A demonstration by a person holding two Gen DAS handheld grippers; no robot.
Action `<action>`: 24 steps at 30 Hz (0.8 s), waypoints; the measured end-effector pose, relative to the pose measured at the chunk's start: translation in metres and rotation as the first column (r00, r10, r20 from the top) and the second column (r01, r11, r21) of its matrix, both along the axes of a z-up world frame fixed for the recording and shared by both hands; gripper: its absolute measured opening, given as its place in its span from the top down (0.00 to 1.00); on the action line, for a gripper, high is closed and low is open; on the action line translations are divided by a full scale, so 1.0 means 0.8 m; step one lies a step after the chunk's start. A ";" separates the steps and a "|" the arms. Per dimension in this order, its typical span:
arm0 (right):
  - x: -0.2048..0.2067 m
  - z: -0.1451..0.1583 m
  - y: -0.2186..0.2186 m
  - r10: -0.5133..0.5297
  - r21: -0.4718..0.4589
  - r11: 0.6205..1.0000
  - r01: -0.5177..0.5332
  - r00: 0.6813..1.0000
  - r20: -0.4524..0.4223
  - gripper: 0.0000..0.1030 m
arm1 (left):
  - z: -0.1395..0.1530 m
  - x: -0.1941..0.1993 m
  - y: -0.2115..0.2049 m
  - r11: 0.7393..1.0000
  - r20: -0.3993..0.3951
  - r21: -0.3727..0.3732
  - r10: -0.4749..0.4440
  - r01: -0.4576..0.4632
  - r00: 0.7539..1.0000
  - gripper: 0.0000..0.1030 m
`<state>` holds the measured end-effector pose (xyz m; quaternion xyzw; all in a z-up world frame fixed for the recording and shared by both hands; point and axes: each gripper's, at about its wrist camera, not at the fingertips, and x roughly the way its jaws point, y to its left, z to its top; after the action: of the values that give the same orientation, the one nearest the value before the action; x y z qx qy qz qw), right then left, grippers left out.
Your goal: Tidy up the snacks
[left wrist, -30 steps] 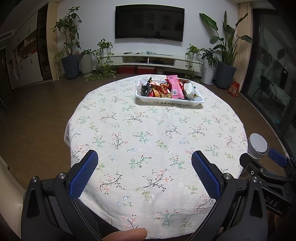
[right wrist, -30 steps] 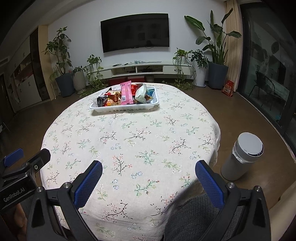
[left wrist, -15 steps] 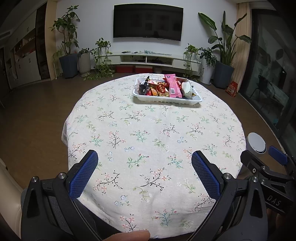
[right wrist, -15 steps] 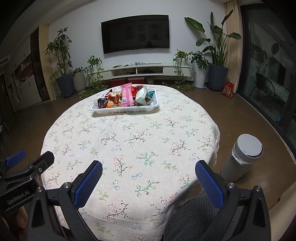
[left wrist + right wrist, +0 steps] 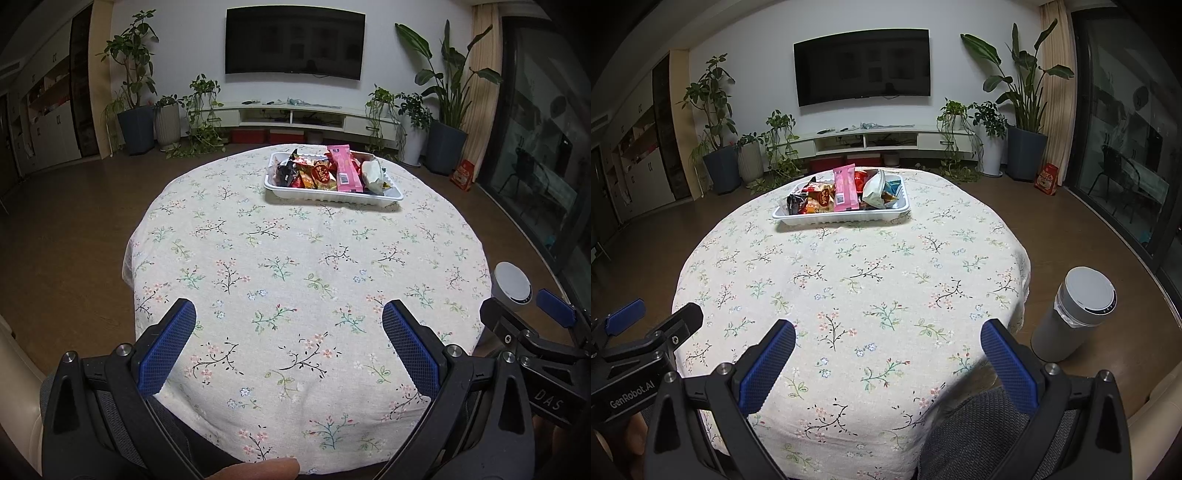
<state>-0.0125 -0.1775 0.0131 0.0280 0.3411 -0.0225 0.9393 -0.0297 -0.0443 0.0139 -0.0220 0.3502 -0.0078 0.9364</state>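
A white tray [image 5: 332, 195] [image 5: 842, 218] sits at the far side of a round table with a flowered cloth [image 5: 295, 277] [image 5: 849, 280]. It is piled with several snack packets, among them a tall pink pack [image 5: 343, 166] [image 5: 845, 188] and a white bag [image 5: 373, 173] [image 5: 873, 186]. My left gripper [image 5: 288, 317] hovers open over the table's near edge with nothing between its fingers. My right gripper [image 5: 886, 338] is open too and holds nothing, at the near right edge. Both are far from the tray.
A grey-white cylindrical bin [image 5: 1075, 314] [image 5: 511, 282] stands on the floor right of the table. Potted plants [image 5: 135, 107], a low TV cabinet [image 5: 291, 114] and a wall TV [image 5: 293, 46] line the far wall. A person's finger [image 5: 258, 469] shows at the bottom.
Both grippers have pulled back and risen slightly, so the table and tray look a little farther off. Both stay open, and the tray has not moved.
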 end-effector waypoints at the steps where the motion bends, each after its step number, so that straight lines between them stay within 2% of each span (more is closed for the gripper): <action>1: 0.000 0.000 0.000 0.001 0.001 1.000 -0.001 1.000 0.000 0.00 | 0.000 0.000 0.000 1.000 0.000 0.000 0.000 0.000 1.000 0.01; 24: 0.000 0.000 0.000 0.001 0.001 1.000 -0.001 1.000 -0.004 0.00 | -0.002 0.002 0.000 1.000 -0.002 -0.001 -0.004 0.004 1.000 0.01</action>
<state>-0.0127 -0.1773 0.0132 0.0282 0.3429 -0.0218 0.9387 -0.0278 -0.0444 0.0122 -0.0221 0.3512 -0.0098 0.9360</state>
